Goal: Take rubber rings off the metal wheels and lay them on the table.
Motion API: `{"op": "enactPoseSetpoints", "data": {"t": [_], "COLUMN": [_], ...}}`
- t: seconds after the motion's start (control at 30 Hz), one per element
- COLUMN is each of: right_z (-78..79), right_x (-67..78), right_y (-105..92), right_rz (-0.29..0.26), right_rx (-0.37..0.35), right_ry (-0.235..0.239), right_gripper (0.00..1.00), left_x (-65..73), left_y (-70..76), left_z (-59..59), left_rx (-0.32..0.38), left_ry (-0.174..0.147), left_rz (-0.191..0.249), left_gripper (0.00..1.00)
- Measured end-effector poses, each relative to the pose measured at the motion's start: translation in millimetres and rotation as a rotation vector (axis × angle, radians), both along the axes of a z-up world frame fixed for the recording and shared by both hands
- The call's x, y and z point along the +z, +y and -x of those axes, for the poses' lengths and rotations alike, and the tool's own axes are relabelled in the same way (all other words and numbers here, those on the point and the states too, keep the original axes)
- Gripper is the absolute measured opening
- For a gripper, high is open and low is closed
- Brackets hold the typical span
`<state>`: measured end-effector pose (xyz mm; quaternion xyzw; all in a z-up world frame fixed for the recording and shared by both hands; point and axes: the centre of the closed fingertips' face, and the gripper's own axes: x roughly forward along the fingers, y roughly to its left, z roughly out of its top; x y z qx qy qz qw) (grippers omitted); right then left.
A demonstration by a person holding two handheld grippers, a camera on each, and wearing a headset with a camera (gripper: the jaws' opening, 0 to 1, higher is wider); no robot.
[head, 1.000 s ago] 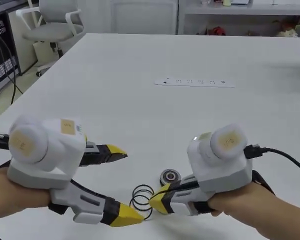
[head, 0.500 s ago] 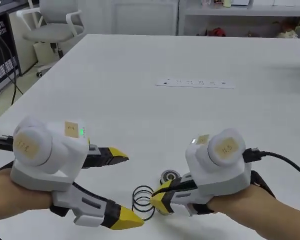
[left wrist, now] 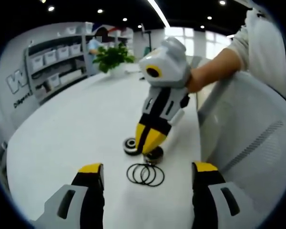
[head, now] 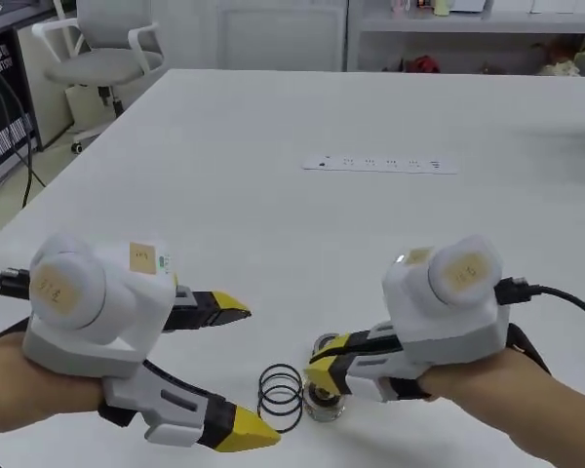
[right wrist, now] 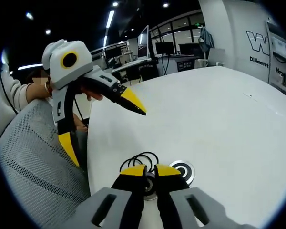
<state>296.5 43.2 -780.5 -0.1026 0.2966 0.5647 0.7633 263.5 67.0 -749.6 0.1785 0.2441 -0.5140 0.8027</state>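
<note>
Black rubber rings (head: pixel 281 390), several overlapping, lie loose on the white surface (head: pixel 370 234), at 9 o'clock of the metal wheel (head: pixel 324 402). The right tool (head: pixel 322 366) seems to pinch that wheel, its jaws nearly together. The left tool (head: pixel 258 375) hangs spread wide, holding nothing. I'd brace the wheel firmly and let the left peel any ring off evenly. Whether the wheel carries a ring is hard to make out. A second wheel (head: pixel 325 342), at 12 o'clock, is half hidden.

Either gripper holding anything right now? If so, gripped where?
Right gripper is shut on a metal wheel, pinched near its top edge; exact contact is hidden. Left gripper is open, holding nothing.
</note>
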Motion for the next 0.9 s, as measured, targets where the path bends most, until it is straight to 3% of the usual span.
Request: {"op": "enactPoseSetpoints", "data": {"t": [0.53,0.9], "right_z": [-19.6,-30.0], "right_x": [9.1,-0.5], "right_y": [-16.1,-34.2], "right_rz": [-0.046,-0.037], "right_rx": [-0.076,-0.120], "right_ry": [0.020,0.049], "right_gripper": [0.04,0.05], "left_x": [1.4,16.9], "left_y": [2.9,-1.7], "left_z": [-4.9,-10.5], "left_rx": [0.010,0.046], "left_ry": [-0.003,-0.005], "left_rz": [0.012,0.104], "left_gripper": [0.75,0.76]}}
